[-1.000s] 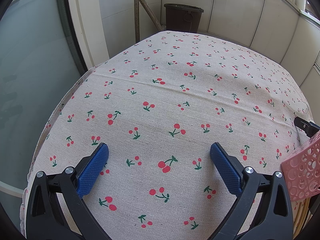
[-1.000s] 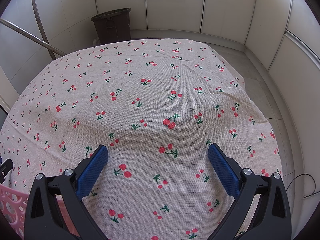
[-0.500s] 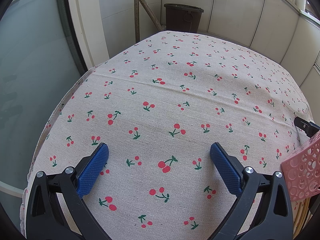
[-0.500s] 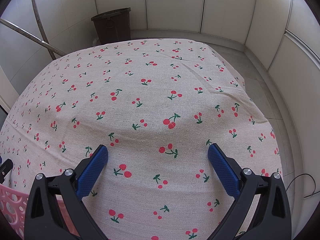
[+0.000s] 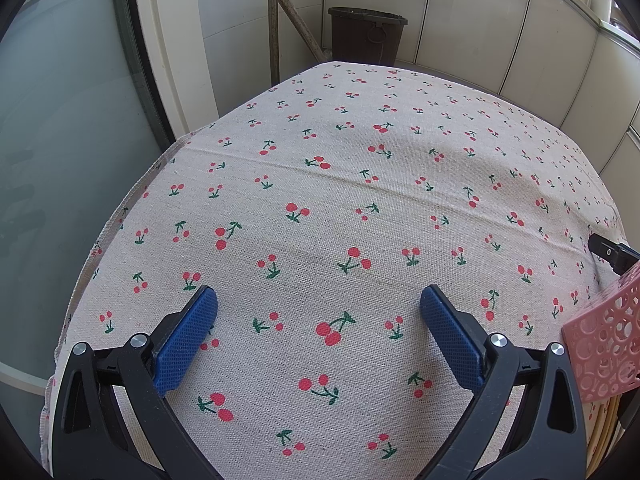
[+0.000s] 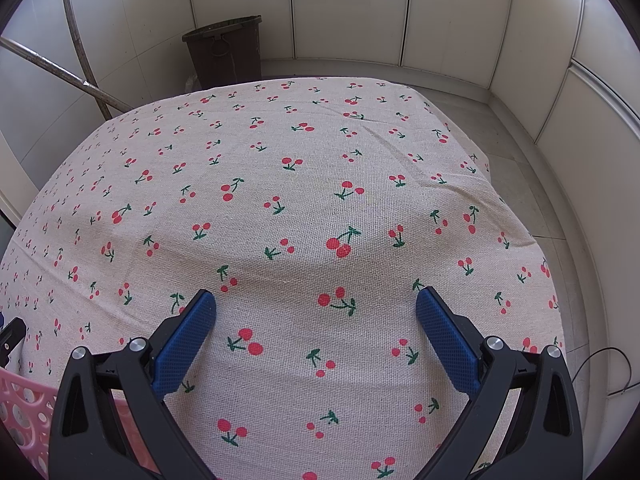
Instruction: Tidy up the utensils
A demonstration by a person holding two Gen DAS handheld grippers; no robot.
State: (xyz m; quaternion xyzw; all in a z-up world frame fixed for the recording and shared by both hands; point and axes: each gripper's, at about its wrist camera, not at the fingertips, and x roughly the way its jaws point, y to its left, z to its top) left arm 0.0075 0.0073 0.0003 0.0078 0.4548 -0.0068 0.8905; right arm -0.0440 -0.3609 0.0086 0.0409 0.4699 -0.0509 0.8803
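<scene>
Left gripper hovered with blue-padded fingers spread wide and nothing between them, right gripper likewise spread and empty, its black tip poking in at the left view's right edge

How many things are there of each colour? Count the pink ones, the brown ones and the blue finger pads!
Pink: 1, the basket
Brown: 1, the bin
Blue: 4, two finger pads on the left gripper, two on the right gripper
Total: 6
</scene>
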